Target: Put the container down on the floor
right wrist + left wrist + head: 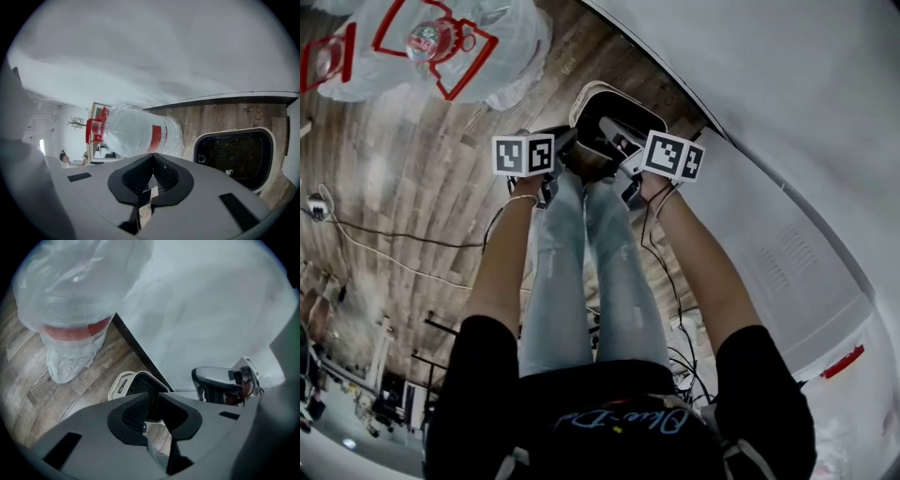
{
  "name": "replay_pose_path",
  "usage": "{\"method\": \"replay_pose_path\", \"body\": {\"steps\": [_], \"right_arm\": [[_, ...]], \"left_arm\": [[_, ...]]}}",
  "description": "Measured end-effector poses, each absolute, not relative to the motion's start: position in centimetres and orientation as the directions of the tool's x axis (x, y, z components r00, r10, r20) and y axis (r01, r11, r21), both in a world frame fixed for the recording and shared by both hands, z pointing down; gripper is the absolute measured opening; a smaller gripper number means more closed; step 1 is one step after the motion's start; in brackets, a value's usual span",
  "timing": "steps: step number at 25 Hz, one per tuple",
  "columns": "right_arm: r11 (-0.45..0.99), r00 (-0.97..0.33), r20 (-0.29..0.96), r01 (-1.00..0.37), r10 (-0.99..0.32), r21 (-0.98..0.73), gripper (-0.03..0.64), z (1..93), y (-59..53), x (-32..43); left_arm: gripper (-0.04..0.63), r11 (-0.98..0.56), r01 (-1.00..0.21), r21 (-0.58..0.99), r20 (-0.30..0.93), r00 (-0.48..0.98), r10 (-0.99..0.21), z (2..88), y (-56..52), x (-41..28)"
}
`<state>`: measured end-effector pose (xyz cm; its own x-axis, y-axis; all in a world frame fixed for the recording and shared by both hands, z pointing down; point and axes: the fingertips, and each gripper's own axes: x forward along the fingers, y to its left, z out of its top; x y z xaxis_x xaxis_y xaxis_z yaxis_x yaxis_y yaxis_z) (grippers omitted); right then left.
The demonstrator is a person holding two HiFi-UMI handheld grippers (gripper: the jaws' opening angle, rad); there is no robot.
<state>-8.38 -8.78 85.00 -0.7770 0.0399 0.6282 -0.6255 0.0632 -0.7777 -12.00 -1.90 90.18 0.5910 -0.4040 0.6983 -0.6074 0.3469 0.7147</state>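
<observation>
Left claw (153, 397): jaws stand a narrow gap apart with nothing pinched. Through the gap show the dark inside and the near white rim of the container (121, 387), with a strip of floor (412, 187) below the rim. Whether either pad touches the rim cannot be told.

Right claw (153, 158): pads pressed together at the tips, nothing between them. It is rolled to one side, so the floor and wall appear tilted in its view.

Container: sits on the wooden plank floor, close against the dark skirting at the foot of the white wall (787, 94). It is a rounded rectangle with a white rim and a dark mesh lining (234, 157) that holds a few small light scraps.

Position of claws: in the head view both are held low at the near end of the container, the left at its left edge, the right over its right side. Their marker cubes (523, 155) face up, one to each side of the person's legs (581, 281) in pale jeans.

Other items: a large water bottle (431, 42), red-handled and wrapped in clear plastic, stands on the floor well apart from the container. Thin cables (394, 239) trail across the planks to the person's left.
</observation>
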Motion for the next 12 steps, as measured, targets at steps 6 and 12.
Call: {"method": "replay_pose_path", "body": {"steps": [6,12], "right_arm": [[0.078,-0.79,0.612,-0.613,-0.048,-0.786,0.0,80.2,-10.1,-7.4],[0.139,-0.807,0.574,-0.589,-0.136,-0.796,-0.001,74.1,-10.7,-6.5]], "left_arm": [[0.012,0.212,-0.677,0.705,0.684,0.571,-0.454,84.8,-4.2,-12.0],[0.006,0.092,-0.676,0.731,0.618,0.598,-0.511,78.3,-4.9,-11.7]]}}
